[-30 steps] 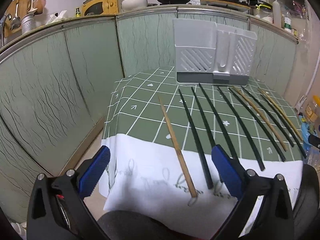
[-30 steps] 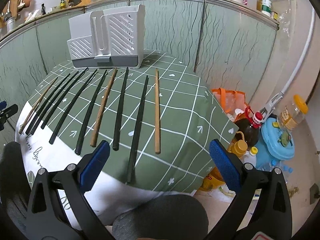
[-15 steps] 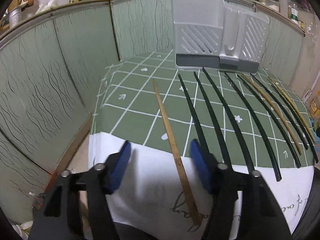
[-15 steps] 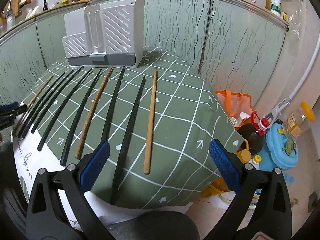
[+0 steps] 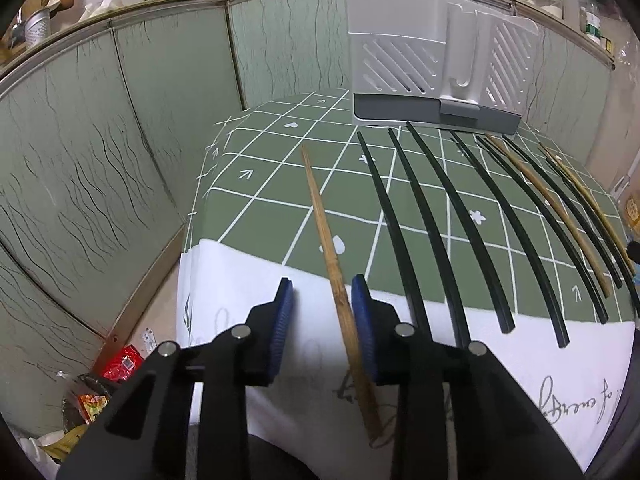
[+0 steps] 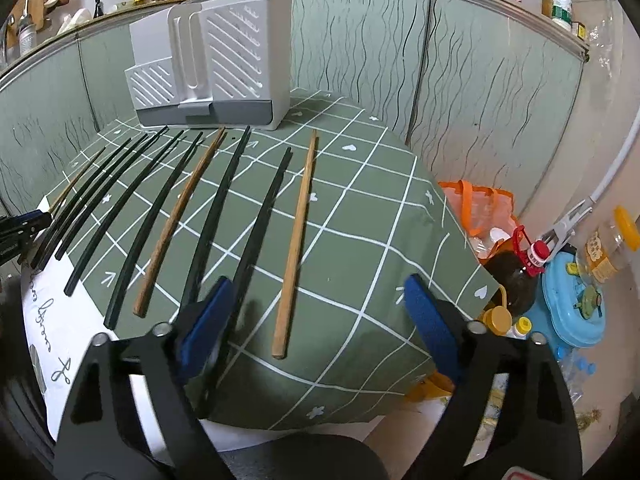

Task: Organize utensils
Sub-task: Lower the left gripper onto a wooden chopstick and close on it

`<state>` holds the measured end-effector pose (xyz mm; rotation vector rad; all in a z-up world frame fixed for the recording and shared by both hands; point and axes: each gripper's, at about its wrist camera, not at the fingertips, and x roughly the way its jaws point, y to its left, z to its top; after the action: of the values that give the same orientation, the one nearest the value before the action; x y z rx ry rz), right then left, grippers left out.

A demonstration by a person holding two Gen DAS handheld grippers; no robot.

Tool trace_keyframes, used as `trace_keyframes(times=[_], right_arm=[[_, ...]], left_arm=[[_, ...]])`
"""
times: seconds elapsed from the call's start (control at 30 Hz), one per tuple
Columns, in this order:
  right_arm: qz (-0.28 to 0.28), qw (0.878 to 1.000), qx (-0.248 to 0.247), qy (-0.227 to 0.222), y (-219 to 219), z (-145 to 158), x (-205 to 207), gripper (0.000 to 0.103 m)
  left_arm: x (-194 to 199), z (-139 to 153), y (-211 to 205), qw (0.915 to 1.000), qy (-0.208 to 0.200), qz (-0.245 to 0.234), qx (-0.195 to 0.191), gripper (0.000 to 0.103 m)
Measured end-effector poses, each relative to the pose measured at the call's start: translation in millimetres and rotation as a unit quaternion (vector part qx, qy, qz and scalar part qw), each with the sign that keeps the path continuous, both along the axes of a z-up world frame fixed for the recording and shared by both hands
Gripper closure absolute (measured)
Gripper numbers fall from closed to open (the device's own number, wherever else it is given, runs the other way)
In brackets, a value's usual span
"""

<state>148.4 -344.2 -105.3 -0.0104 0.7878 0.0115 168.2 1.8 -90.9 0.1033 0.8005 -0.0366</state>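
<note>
Blue ribbed pads on both grippers. Left gripper (image 5: 322, 312): jaws closing around the leftmost bamboo chopstick (image 5: 328, 248); stick lies between the pads, right pad at or just beside it, left pad apart, so no full grip. That stick's near end lies on the white cloth (image 5: 500, 360) with handwriting print, its far part on the green checked tablecloth (image 5: 272, 216).

Right gripper (image 6: 316, 312): jaws closing but wide apart, the rightmost bamboo chopstick (image 6: 298, 240) between them, neither pad touching it. Left pad sits just over a black chopstick (image 6: 264, 220); contact can't be told.

Rest of the row on the table: black chopsticks (image 5: 440, 216) and a brown wooden chopstick (image 6: 180, 220), laid side by side, tips toward the grey-white utensil holder (image 6: 224, 56) standing upright at the far table edge. No chopstick seen in the holder.

Green panelled wall (image 5: 100, 160) behind. On the floor right of the table: orange bag (image 6: 480, 208), dark bottle with red cap (image 6: 516, 276), blue plastic lid (image 6: 576, 300).
</note>
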Motion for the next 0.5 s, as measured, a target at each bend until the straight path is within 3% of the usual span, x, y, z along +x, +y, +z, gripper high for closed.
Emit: trace_keyframes(times=[0.2,0.37,0.5], right_arm=[[0.015,1.000,-0.006,0.013,6,-9,-3,0.070],[0.028,0.999,-0.014,0.008,16,-11,-8,0.088],[0.023,1.000,-0.005,0.012,19,-12,-7,0.096]], left_arm=[[-8,1,-2,0.9999,-0.007,0.008,0.010,0.081],[-15,-1,-2,0.9997,-0.015,0.015,0.011,0.091],[-20,-1,0,0.9996,-0.021,0.019,0.003,0.095]])
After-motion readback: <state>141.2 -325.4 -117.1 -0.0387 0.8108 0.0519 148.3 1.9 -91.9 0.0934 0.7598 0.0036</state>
